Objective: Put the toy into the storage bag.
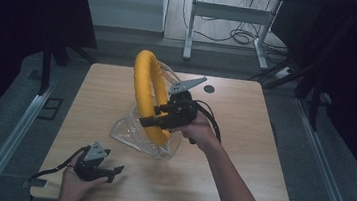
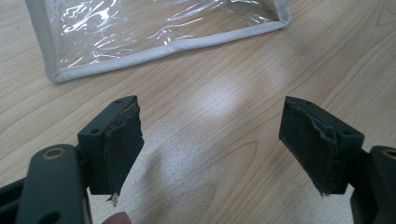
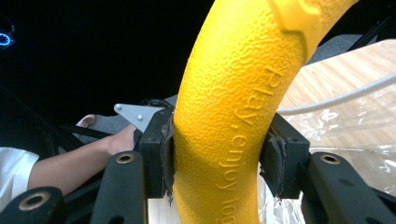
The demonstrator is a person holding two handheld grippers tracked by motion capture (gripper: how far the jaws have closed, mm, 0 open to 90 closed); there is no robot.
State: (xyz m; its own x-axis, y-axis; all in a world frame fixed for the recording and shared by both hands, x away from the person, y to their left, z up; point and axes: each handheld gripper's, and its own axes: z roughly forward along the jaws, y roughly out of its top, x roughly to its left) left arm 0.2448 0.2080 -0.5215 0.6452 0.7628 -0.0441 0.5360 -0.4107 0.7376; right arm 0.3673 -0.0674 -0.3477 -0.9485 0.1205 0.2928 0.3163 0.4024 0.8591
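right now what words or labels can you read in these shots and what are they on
"play. enjoy tog": raised letters running along the yellow ring, seen in the right gripper view; the last word is cut off at the picture's bottom edge.
No text can be made out on the clear plastic bag.
No text can be made out on the wooden table.

a light wooden table (image 1: pixel 241 152) with rounded corners stands on grey carpet (image 1: pixel 327 196). a small dark round cap (image 1: pixel 209 89) sits in its top near the far edge. beyond it stands a white desk frame (image 1: pixel 225 15) with black cables (image 1: pixel 241 36) coiled on the floor beneath.
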